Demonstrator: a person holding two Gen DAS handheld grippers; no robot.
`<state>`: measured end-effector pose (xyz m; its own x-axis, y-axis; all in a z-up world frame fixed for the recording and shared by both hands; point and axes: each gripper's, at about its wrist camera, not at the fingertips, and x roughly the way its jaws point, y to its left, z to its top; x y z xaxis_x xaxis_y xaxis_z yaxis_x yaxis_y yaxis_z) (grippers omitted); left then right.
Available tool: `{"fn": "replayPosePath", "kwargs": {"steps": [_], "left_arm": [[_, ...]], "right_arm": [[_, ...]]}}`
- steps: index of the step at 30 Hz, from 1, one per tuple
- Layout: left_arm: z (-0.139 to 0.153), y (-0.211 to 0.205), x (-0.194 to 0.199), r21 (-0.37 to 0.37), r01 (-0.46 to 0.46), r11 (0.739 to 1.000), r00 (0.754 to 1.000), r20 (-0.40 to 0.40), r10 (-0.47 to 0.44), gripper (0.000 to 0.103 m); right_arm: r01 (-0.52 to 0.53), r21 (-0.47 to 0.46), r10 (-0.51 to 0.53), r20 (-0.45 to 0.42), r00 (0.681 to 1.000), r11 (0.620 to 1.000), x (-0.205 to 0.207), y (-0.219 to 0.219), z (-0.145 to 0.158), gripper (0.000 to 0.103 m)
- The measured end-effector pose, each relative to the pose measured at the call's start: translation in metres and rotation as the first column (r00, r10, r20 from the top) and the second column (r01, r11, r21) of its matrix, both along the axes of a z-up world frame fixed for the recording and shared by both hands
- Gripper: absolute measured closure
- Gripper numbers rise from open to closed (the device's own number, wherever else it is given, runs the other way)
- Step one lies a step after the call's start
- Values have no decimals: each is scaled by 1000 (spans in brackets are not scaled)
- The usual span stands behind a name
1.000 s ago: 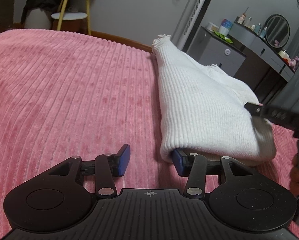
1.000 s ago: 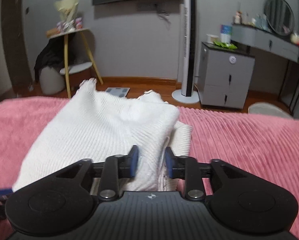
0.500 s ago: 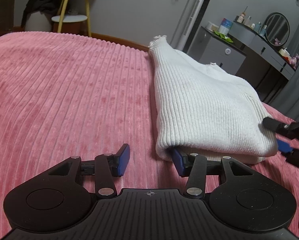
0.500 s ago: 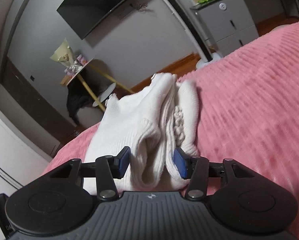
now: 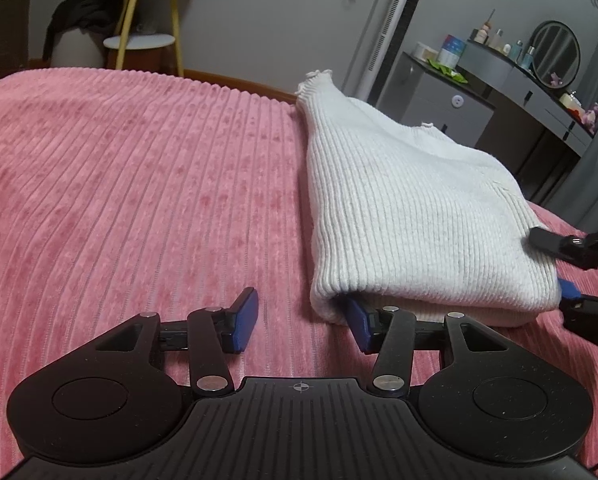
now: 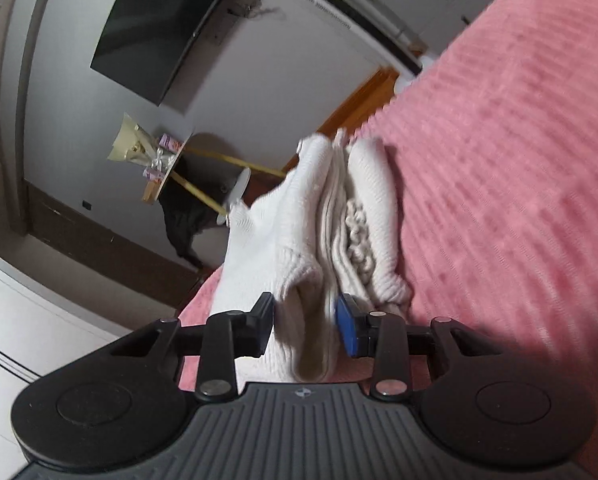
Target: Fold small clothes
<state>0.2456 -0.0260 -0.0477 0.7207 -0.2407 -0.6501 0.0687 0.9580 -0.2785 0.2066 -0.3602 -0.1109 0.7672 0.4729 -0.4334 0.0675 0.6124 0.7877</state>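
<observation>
We see the left claw (image 5: 301, 322) wide on the pink bedspread (image 5: 139, 184); the right claw (image 6: 305, 322) has just been closing, gripping the folded white sweater (image 6: 299, 248) at 12 o'clock.

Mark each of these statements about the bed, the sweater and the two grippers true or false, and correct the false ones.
1. The white sweater lies folded on a pink bedspread. True.
2. The left gripper is clamped on a sock. False: it is open, one finger tucked at the sweater's folded edge, the other over bare bedspread.
3. The right gripper has sweater layers between its fingers. True.
4. The sweater is dark blue. False: it is white.
5. A round mirror stands on the dresser. True.
</observation>
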Motion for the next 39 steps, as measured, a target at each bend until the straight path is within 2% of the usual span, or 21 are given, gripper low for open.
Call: {"fn": "replayPosePath", "kwargs": {"steps": [3, 5, 6, 8, 10, 12, 13, 16, 20, 22, 25, 28, 32, 39], "left_arm": [[0, -1, 0, 4, 1, 1000, 1000, 3, -2, 50], [0, -1, 0, 5, 2, 1000, 1000, 3, -2, 50], [0, -1, 0, 5, 3, 1000, 1000, 2, -3, 50], [2, 0, 0, -1, 6, 1000, 1000, 3, -6, 50], [3, 1, 0, -10, 9, 1000, 1000, 1, -9, 50], [4, 2, 0, -23, 10, 1000, 1000, -3, -11, 50], [5, 2, 1, -26, 13, 1000, 1000, -11, -13, 50], [13, 0, -1, -19, 16, 1000, 1000, -13, -16, 50], [32, -1, -5, 34, 26, 999, 999, 32, -27, 49], [37, 0, -4, 42, 20, 999, 999, 30, -21, 44], [39, 1, -2, 59, 3, 998, 1000, -3, -3, 42], [41, -3, -2, 109, -15, 994, 1000, -21, 17, 41], [50, -7, -8, 166, -32, 986, 999, 2, 32, 38], [59, -9, -9, 184, -51, 982, 998, -15, 55, 38]], "right_arm": [[-40, 72, 44, -43, 998, 997, 16, 8, -12, 68], [-56, 62, 58, -30, 998, 997, 24, 17, -11, 69], [-56, 36, 57, -20, 998, 998, 27, 21, -7, 78], [-49, -36, 49, 3, 999, 998, 29, 29, 4, 87], [-17, -170, 27, 56, 998, 985, 24, 38, 20, 91], [31, -366, 16, 124, 992, 930, 13, 50, 35, 92], [54, -433, 8, 141, 990, 900, 9, 54, 38, 92], [72, -505, 4, 148, 989, 860, 3, 55, 38, 92], [61, -579, 37, 156, 987, 813, -2, 59, 37, 92], [43, -588, 54, 146, 988, 808, -1, 58, 31, 92], [10, -520, 57, 112, 992, 854, 4, 46, 16, 92], [-25, -502, 91, 106, 990, 865, 9, 42, 13, 92], [-30, -433, 82, 102, 991, 901, 11, 31, 8, 92], [-39, -395, 85, 100, 991, 918, 10, 26, 5, 92]]}}
